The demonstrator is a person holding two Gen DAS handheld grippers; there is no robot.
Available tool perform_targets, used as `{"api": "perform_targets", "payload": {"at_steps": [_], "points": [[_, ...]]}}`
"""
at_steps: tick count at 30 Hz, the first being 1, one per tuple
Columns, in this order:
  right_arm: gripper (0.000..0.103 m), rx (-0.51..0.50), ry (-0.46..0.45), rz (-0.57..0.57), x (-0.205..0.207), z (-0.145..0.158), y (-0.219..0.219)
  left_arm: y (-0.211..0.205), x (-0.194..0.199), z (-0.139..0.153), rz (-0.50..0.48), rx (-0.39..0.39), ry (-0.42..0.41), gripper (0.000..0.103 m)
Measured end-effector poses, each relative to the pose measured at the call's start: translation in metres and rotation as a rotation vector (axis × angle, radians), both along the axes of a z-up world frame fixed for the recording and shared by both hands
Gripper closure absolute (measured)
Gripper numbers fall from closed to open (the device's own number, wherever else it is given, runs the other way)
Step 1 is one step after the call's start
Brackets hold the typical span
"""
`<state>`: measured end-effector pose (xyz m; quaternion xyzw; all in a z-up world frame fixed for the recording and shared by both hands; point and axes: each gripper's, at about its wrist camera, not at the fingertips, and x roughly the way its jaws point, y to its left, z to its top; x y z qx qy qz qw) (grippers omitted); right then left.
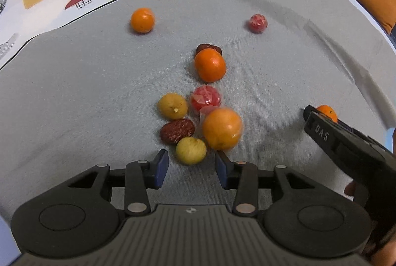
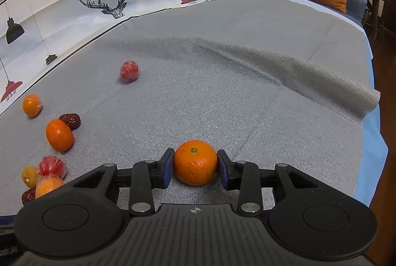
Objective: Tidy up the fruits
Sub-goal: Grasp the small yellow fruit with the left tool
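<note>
While the right gripper point(image 2: 195, 165) clamps an orange point(image 2: 195, 162) between its blue pads, low over the grey cloth point(image 2: 247, 105) and well apart from the other fruit, the purpose looks plain enough: that orange is probably being carried off to start a spot for its own kind; the pads press both flanks at the widest part, so the hold seems secure.

Across the cloth, the left gripper point(image 1: 191, 168) stands narrowly parted with nothing between its pads; a pale yellow fruit point(image 1: 191, 150) lies just ahead of the gap, and the tool points steeply down at it, so I judge it the next pick; whether the tips touch the cloth I cannot tell.

Beyond that fruit sits a tight cluster: a wrapped orange point(image 1: 222, 128), a dark red date point(image 1: 177, 131), a darker yellow fruit point(image 1: 172, 106) and a red fruit in clear wrap point(image 1: 206, 99), several touching; farther out are a bare orange point(image 1: 210, 64) with a second date point(image 1: 205, 47) half hidden behind it, then a lone orange point(image 1: 142, 20) and a small red wrapped fruit point(image 1: 258, 23), well apart.

No bowl, tray or basket shows in either view; sorting seems meant for bare cloth, and most of it remains undone.
</note>
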<state>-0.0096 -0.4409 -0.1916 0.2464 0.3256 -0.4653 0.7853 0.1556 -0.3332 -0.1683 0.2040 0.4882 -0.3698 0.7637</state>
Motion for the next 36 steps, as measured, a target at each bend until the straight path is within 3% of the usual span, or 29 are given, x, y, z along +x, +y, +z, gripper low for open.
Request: {"api": "perform_targets", "payload": {"at_steps": [2, 3, 7, 11, 17, 20, 24, 28, 36], "points": [[0.064, -0.003, 0.000, -0.001, 0.001, -0.001, 0.000, -0.003, 0.002, 0.000, 0.000, -0.011, 0.008, 0.064], [0.064, -0.004, 0.000, -0.001, 0.001, -0.001, 0.000, -0.004, 0.002, 0.000, -0.001, -0.018, 0.012, 0.075], [0.065, -0.003, -0.014, -0.007, -0.001, -0.001, -0.002, 0.006, -0.001, 0.005, 0.013, -0.029, 0.013, 0.075], [0.066, -0.028, -0.063, -0.041, -0.008, 0.005, -0.003, 0.042, -0.011, 0.023, 0.065, -0.022, 0.013, 0.075], [0.066, -0.125, -0.135, 0.005, -0.020, 0.025, 0.009, 0.132, -0.042, 0.080, 0.177, 0.009, -0.051, 0.075], [0.066, -0.091, -0.153, 0.036, -0.039, 0.052, 0.020, 0.179, -0.060, 0.111, 0.225, 0.003, -0.093, 0.075], [0.066, -0.073, -0.228, 0.199, -0.083, 0.104, 0.061, 0.244, -0.085, 0.145, 0.320, -0.012, -0.115, 0.075], [0.066, -0.041, -0.270, 0.395, -0.125, 0.144, 0.113, 0.288, -0.112, 0.161, 0.394, 0.016, -0.158, 0.075], [0.066, 0.004, -0.292, 0.736, -0.150, 0.181, 0.226, 0.352, -0.162, 0.173, 0.464, -0.049, -0.172, 0.075]]}}
